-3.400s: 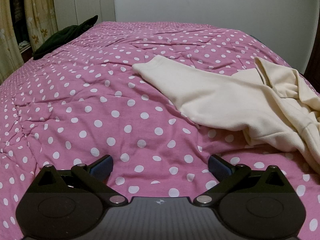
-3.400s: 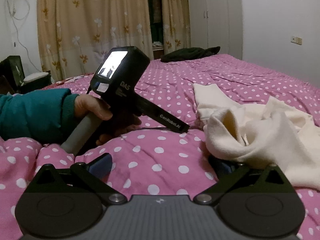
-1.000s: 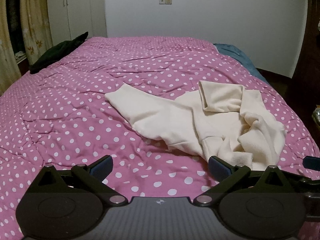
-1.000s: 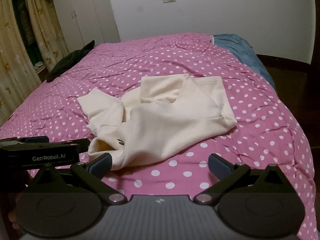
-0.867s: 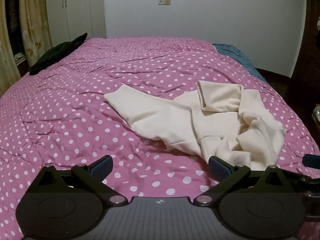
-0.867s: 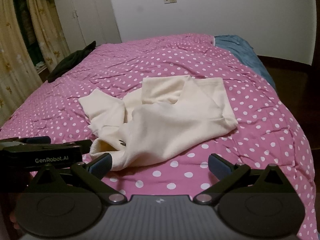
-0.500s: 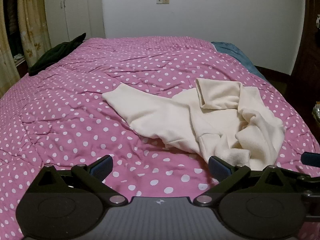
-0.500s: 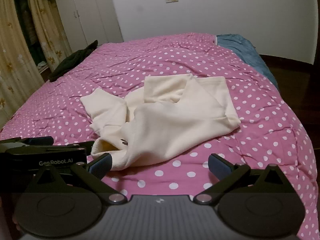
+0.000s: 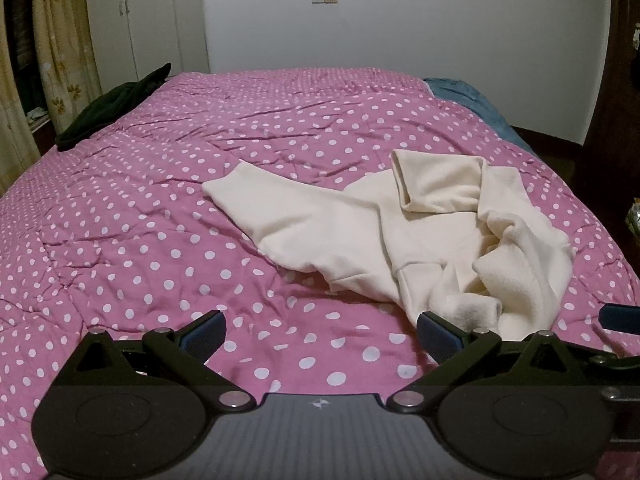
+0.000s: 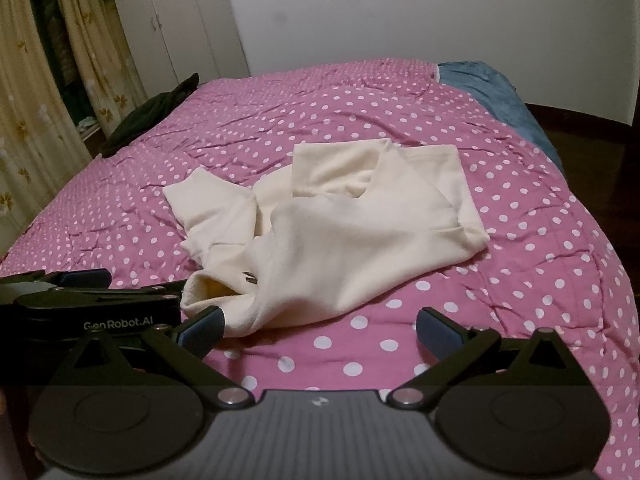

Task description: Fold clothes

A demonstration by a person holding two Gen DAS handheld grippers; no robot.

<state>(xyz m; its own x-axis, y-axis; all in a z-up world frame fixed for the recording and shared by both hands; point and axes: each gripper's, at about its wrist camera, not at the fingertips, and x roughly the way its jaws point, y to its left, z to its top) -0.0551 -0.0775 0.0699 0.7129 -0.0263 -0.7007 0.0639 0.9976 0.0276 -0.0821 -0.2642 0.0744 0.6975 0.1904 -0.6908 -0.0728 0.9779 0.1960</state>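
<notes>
A cream sweatshirt [image 9: 404,236] lies crumpled on the pink polka-dot bedspread [image 9: 152,216], one sleeve stretched toward the left. From the right wrist view the same cream sweatshirt [image 10: 340,232] is bunched, with a cuff near the front edge of the pink bedspread [image 10: 532,264]. My left gripper [image 9: 320,330] is open with nothing between its fingers, and the garment's near fold lies just beyond its right fingertip. My right gripper [image 10: 318,328] is open and empty, held just short of the garment's near edge. The left gripper's body [image 10: 92,304] shows at the left of the right wrist view.
A dark green garment [image 9: 114,110] lies at the bed's far left edge, in front of a white wardrobe [image 9: 144,24] and floral curtains [image 9: 60,48]. A blue blanket [image 10: 496,100] hangs over the far right corner. Dark floor lies to the right of the bed.
Both grippers have pulled back from the bed and turned toward the garment since 3.4 s ago. Over the last second both views barely shift, and the sweatshirt lies still.
</notes>
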